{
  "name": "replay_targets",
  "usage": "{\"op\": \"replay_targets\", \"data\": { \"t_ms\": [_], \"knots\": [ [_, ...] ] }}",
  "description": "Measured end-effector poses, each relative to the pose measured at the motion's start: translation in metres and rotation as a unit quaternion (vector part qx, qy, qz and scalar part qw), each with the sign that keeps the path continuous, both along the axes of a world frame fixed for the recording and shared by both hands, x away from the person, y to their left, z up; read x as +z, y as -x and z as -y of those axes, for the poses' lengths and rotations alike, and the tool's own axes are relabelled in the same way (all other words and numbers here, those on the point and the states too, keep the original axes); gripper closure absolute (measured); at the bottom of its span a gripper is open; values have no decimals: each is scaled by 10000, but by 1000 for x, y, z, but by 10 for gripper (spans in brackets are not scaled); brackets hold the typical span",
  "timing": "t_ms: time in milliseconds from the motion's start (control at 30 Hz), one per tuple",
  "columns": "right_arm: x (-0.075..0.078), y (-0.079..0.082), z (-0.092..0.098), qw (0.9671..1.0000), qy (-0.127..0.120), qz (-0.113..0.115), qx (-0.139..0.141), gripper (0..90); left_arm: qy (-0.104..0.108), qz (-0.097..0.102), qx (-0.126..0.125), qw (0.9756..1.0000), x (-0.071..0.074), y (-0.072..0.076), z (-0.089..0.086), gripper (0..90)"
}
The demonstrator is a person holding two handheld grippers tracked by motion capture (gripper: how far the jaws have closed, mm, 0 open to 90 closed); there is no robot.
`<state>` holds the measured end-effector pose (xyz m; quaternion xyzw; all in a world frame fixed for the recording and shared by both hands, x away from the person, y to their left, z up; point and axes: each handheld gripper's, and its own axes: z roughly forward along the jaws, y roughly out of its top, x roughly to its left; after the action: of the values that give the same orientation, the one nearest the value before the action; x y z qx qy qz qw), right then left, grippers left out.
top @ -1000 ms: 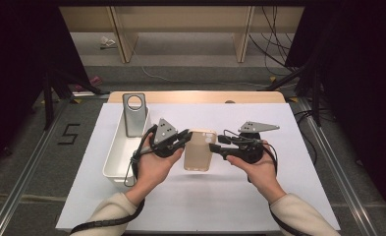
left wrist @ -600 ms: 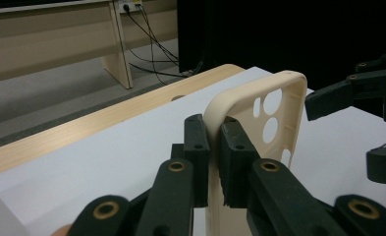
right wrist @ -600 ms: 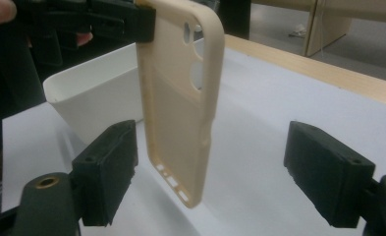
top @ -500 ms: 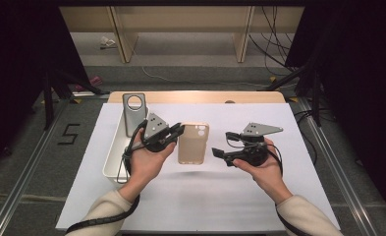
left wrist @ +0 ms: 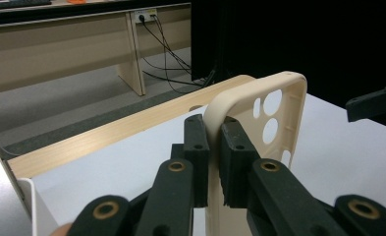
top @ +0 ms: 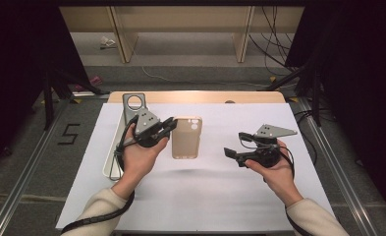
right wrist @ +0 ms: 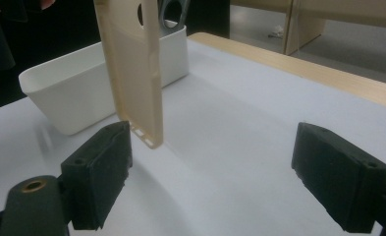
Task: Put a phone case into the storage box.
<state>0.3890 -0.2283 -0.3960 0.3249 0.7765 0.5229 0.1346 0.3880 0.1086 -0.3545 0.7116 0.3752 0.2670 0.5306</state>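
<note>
The left gripper (top: 167,127) is clamped on the side wall of a beige phone case (top: 186,137), near the corner with the camera cut-outs, and holds it clear of the white table (top: 215,196). In the left gripper view the two black jaws press on the rim of the phone case (left wrist: 259,118) from either side, with its open inside and the round lens holes turned toward the camera. In the high view the case hangs above the middle of the table, its camera end pointing away from the person, and a faint shadow lies on the sheet beneath it. The right gripper (top: 235,147) sits well apart to the right of the case, held low in the person's right hand (top: 274,169); its jaws have just been opening and now stand wide with nothing between them. In the right gripper view the right gripper (right wrist: 210,167) looks past the lower edge of the case (right wrist: 134,73), which hangs upright beyond its left-hand jaw without touching it. Behind the case stands a white plastic tray (right wrist: 77,93), and a grey phone case (top: 131,105) leans at its far end.
</note>
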Motion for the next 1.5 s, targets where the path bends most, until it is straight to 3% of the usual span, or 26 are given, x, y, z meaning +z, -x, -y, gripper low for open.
{"op": "replay_targets", "data": {
  "t_ms": [600,1500],
  "knots": [
    [-3,4,17,9996,-55,-42,-265,162,59,110,240,9996,15,-3,-22,832],
    [-5,5,21,9994,-36,-46,-339,163,123,238,566,9980,36,-7,-57,832]
  ]
}}
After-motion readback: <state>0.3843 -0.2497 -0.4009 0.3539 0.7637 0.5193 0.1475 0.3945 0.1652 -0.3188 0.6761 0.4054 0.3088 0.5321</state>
